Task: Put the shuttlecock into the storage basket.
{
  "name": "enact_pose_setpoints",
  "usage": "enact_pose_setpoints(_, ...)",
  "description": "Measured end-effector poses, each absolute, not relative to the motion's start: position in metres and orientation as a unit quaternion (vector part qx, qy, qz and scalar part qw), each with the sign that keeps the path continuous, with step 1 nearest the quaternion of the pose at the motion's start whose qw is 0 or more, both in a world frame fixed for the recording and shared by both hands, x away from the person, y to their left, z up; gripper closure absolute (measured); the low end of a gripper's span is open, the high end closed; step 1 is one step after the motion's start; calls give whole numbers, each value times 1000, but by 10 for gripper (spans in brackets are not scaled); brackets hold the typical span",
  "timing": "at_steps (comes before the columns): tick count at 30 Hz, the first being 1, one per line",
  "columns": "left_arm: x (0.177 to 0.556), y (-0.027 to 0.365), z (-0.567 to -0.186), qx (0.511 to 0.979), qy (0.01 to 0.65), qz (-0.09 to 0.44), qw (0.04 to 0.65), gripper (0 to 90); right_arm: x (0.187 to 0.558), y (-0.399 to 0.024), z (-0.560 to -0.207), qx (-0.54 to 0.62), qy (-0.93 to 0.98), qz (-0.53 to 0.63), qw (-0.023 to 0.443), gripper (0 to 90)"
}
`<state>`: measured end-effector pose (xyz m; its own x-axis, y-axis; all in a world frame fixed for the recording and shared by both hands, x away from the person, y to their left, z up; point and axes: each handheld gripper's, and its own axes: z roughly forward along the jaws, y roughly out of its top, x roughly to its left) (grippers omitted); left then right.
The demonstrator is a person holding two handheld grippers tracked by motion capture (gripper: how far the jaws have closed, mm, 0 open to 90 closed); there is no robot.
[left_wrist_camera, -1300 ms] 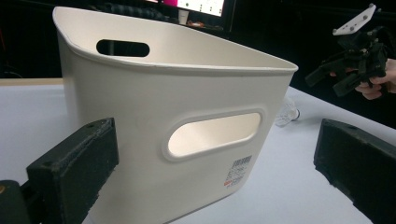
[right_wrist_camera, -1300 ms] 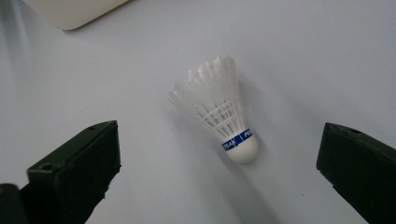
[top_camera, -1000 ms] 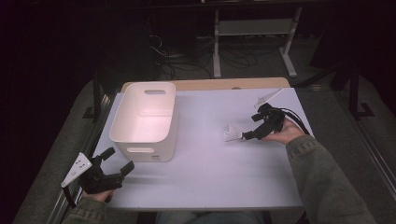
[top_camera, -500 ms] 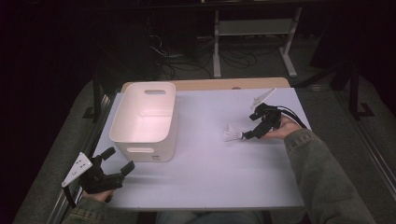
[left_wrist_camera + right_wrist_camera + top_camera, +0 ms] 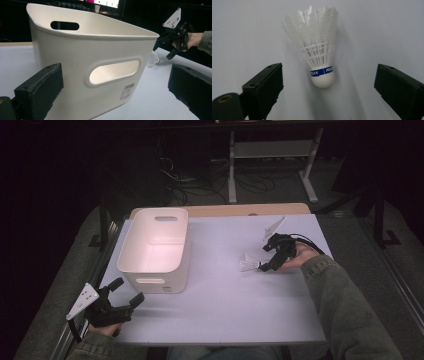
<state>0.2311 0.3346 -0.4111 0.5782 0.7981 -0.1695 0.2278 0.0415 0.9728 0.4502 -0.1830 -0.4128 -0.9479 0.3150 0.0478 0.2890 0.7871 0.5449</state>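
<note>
On the left half of the table (image 5: 225,320) we see a white bin (image 5: 156,251), and what shows of its inside holds nothing. The shuttlecock (image 5: 248,264) lies on the table right of the bin, well apart from it. Our right gripper (image 5: 264,265) reaches to it from the right; the jaws have just been closing a little but stand wide on both sides of the cork, not touching. Our left gripper (image 5: 126,295) rests at the near left corner, jaws wide apart, holding nothing.
</note>
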Motion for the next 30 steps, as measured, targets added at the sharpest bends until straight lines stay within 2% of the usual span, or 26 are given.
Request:
enact_pose_setpoints(10, 231, 334, -411, 647, 396, 233, 609, 0, 453, -175, -423, 134, 954, 268, 2, 156)
enact_pose_setpoints(14, 231, 334, -411, 647, 396, 233, 609, 0, 453, -173, -425, 127, 957, 261, -1, 214)
enact_pose_setpoints(20, 231, 334, -411, 645, 398, 231, 611, 0, 456, -174, -427, 136, 957, 256, -11, 383)
enact_pose_setpoints(21, 231, 334, -411, 645, 397, 231, 611, 0, 457, -175, -428, 137, 957, 256, -8, 438)
enact_pose_setpoints(30, 231, 333, -411, 645, 398, 228, 611, 0, 457, -176, -428, 127, 959, 252, -6, 565)
